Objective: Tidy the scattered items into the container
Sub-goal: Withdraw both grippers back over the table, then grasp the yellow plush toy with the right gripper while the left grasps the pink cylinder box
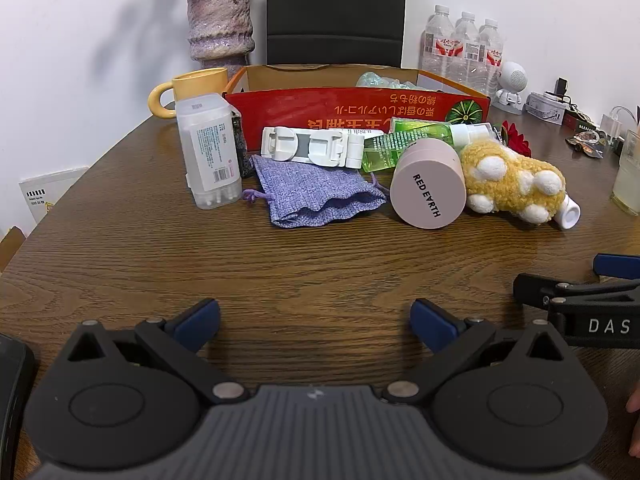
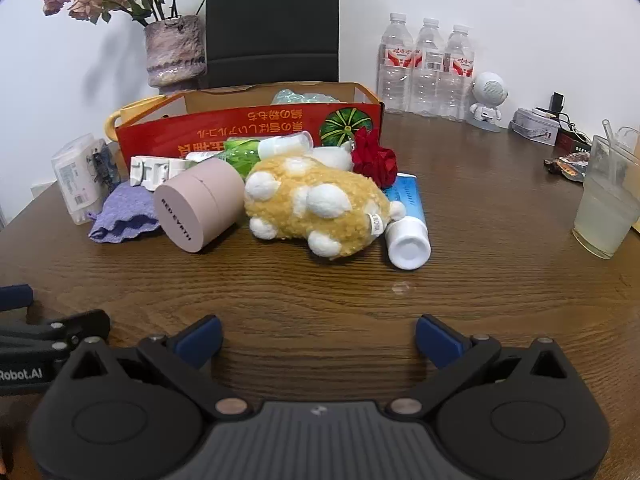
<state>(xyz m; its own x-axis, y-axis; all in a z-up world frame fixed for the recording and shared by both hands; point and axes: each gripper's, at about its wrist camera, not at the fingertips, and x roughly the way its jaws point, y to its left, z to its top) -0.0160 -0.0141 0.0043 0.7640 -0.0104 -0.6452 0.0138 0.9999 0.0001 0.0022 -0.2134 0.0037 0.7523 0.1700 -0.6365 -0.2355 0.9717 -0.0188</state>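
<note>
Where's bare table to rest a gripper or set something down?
Bare wood runs between both open grippers, left gripper and right gripper, and the pink jar. Crowded from cotton-swab box to toothpaste tube, against the red box.

Two low tabletop views toward shared red box

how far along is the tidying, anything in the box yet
Barely started. The red box holds only something pale green and crinkly at the back. Neither claw holds anything: left claw and right claw are both open, short of the pile. Still left on the table: cotton swab case, purple pouch, pink jar, plush toy, white tube, green bottle, white clip.
</note>
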